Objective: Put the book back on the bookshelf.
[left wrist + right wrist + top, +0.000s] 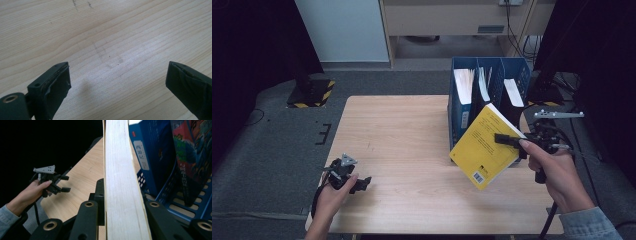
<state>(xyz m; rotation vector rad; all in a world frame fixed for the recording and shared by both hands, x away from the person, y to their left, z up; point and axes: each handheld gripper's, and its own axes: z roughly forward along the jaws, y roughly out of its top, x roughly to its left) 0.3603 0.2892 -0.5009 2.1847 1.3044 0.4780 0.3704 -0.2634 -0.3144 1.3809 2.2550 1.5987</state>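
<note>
A yellow book (486, 147) hangs tilted above the wooden table (402, 130), just in front of a blue file rack (459, 107). My right gripper (507, 140) is shut on the book's right edge. In the right gripper view the book's white page edge (120, 182) runs up between the jaws of my right gripper (122, 197), with the file rack (175, 205) to its right. My left gripper (362, 182) rests low at the table's front left corner. It stands open with nothing in it, and bare wood shows between the jaws of my left gripper (117, 75).
The rack holds several upright books (464, 82) in its compartments. The left hand and its gripper (67, 184) show far off in the right gripper view. A black and yellow striped base (312, 92) sits on the floor at the back left. Dark curtains flank both sides.
</note>
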